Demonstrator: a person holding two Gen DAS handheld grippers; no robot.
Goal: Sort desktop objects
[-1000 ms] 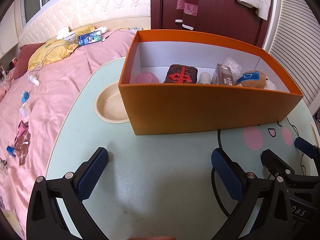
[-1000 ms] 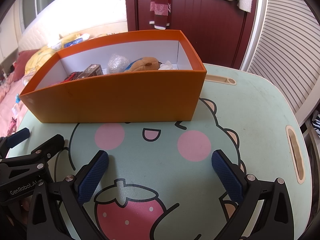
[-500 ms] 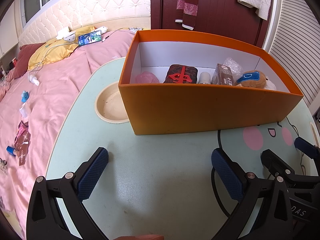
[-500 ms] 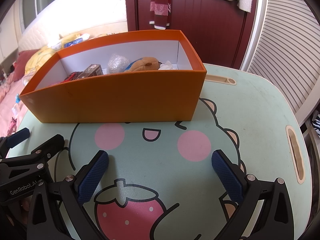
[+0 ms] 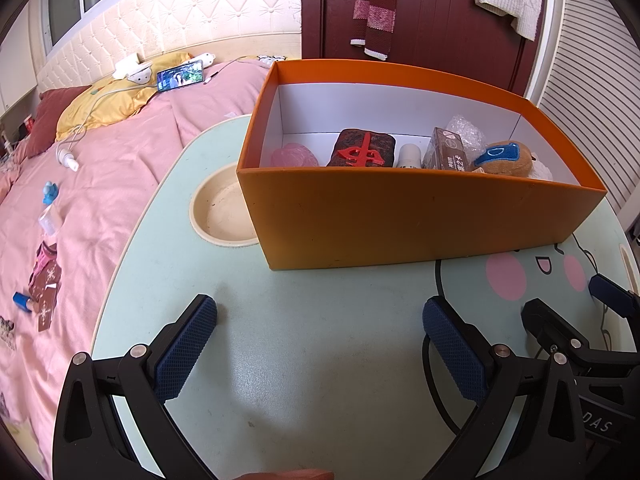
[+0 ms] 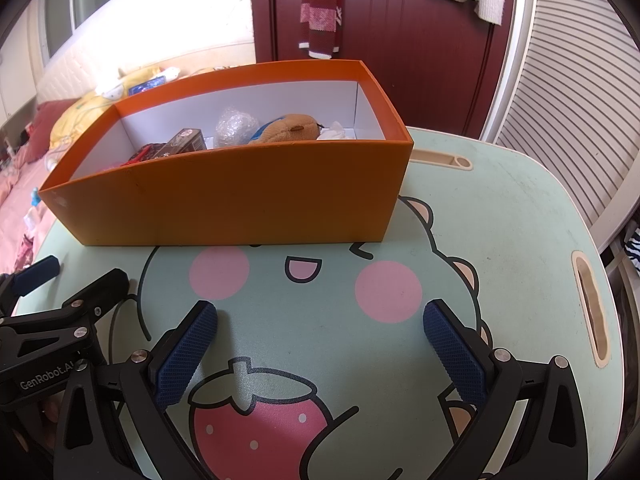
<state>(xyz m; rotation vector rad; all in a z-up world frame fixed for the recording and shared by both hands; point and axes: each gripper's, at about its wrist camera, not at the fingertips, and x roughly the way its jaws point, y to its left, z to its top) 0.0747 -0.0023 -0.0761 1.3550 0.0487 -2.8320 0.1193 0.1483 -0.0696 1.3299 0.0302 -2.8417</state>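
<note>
Two tools hover low over the table (image 6: 500, 216), both with fingers spread apart and holding nothing: the left tool (image 5: 320, 344) over bare green surface, the right tool (image 6: 320, 344) over the cartoon print. One orange box (image 5: 420, 224) stands ahead of both, well apart from the fingers. Inside it lie a dark block with a red sign (image 5: 362, 148), a pink lump (image 5: 294, 156), a white bottle (image 5: 410, 156), a brown carton (image 5: 446, 154), a plastic wad (image 5: 464, 134) and a plush toy (image 5: 504, 158). A round tray (image 5: 220, 216) touches the box's left corner. A pink bed (image 5: 100, 168) lies beyond the table.
</note>
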